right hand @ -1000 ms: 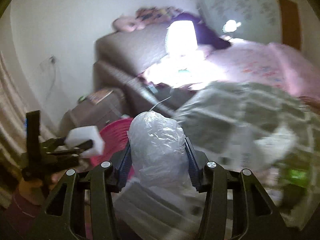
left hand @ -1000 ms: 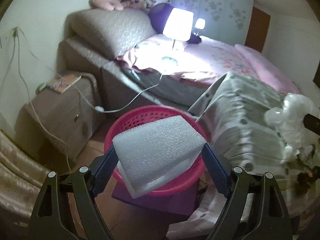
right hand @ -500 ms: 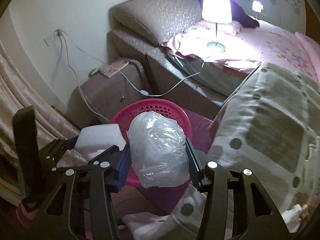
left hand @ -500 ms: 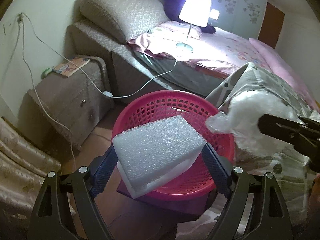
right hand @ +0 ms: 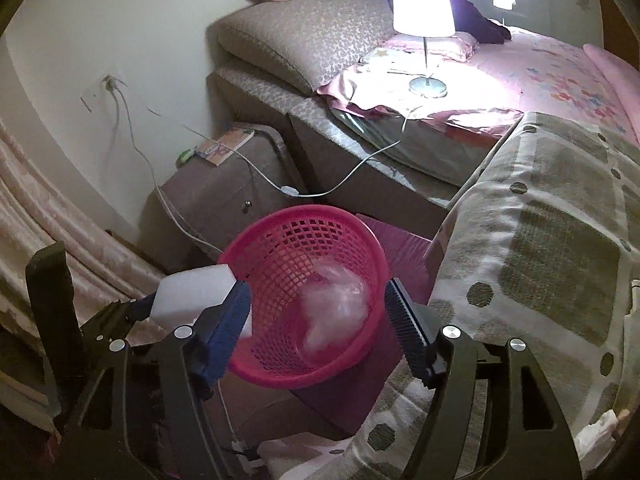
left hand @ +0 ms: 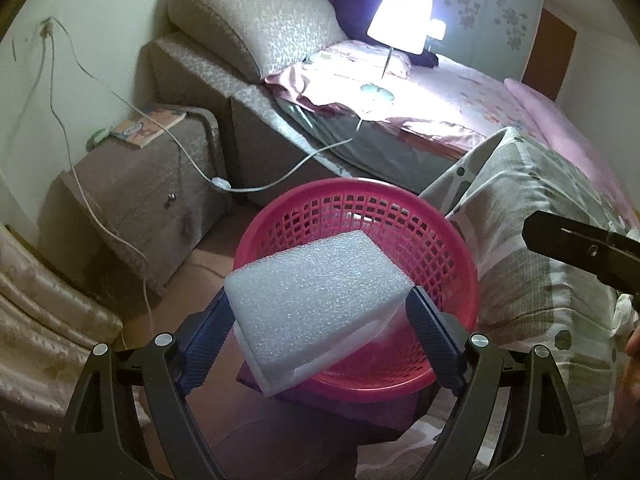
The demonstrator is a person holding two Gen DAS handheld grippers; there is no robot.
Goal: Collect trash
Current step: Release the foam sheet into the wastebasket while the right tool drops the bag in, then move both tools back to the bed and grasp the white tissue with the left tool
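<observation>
Left claw (left hand: 316,316) gripping foam (left hand: 316,284), bedroom, basket (left hand: 452,252)

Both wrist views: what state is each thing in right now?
Left tongs: shut on the white foam block, over the basket.
Right tongs: open, nothing held.
Crumpled clear plastic bag: blurred, inside the basket.
Round pink plastic mesh basket: upright, holding the bag.
White-shaded bedside lamp: lit, on the bed.
</observation>
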